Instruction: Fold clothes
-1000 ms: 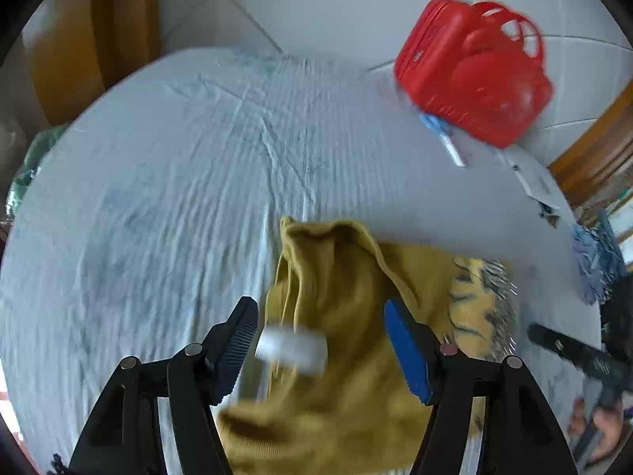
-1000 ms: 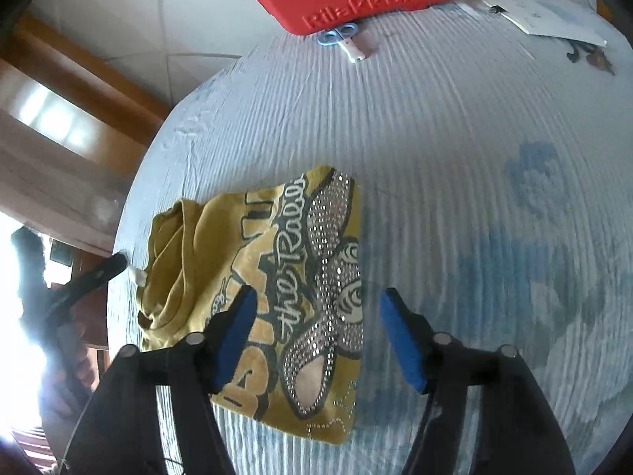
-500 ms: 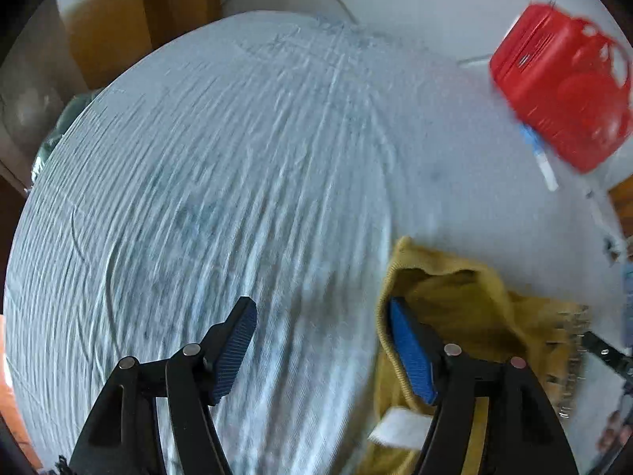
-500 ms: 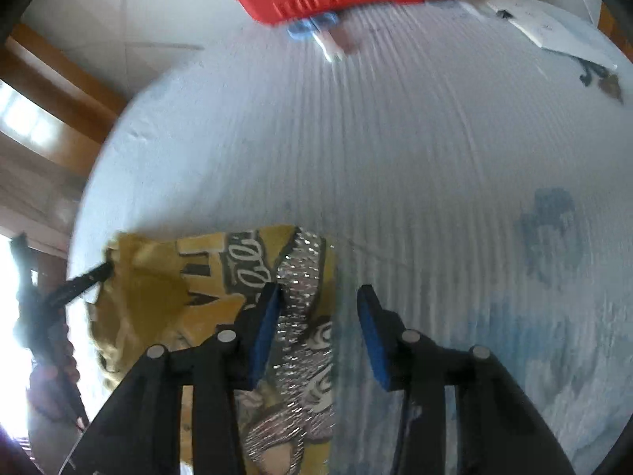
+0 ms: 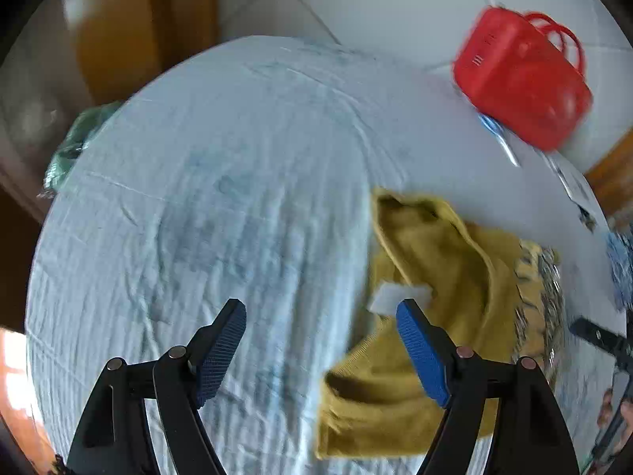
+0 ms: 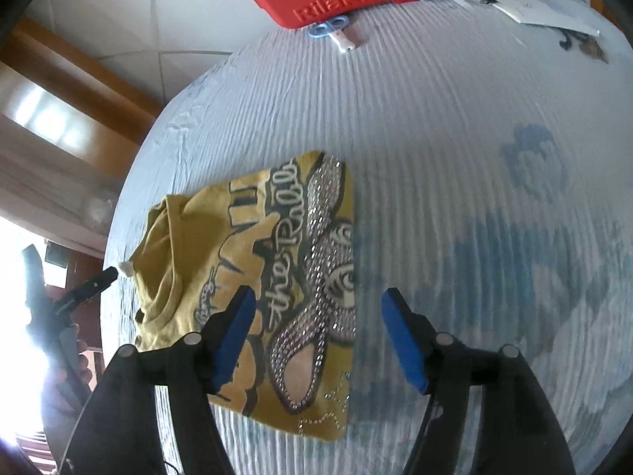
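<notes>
Lying under right claw: shirt

Mustard-yellow shirt with black lettering and silver studs, pale blue ribbed sheet, red case

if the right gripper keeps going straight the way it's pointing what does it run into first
Most likely the right-hand edge of the folded yellow shirt, near its rhinestone print, or the pale bedsheet just beside it. The right gripper, jaws opening and empty, straddles that edge; depth is unclear.
</notes>
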A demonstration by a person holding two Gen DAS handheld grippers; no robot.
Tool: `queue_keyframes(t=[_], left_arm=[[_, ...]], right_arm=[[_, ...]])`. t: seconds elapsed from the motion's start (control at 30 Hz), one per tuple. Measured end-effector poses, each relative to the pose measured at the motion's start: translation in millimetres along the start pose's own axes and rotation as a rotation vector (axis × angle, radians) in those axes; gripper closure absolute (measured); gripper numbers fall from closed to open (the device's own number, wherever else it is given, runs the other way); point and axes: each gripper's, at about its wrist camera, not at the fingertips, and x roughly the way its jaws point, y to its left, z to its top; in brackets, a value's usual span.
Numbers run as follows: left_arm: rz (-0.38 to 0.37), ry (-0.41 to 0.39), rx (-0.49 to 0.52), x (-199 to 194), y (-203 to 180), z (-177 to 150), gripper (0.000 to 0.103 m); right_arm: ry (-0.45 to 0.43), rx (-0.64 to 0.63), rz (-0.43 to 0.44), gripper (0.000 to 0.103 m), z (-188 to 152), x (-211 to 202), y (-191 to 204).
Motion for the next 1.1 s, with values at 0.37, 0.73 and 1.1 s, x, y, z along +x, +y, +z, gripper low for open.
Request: queue_keyframes(t=[0.37, 0.73, 1.1], left_arm=[[-0.025, 0.043, 0.114, 53, -58, -26, 0.024], [-0.022, 0.075, 0.175, 60, -85, -22, 0.052], [-0.064, 0.088, 0.195, 61, -83, -15, 0.058]], right_arm=[[-0.013, 0.006, 0.024, 0.032, 1, 11, -7], [-0.025, -0.056, -0.072, 0.060, 10, 46, 10], [0.012, -0.149, -0.148, 0.074, 13, 60, 23]])
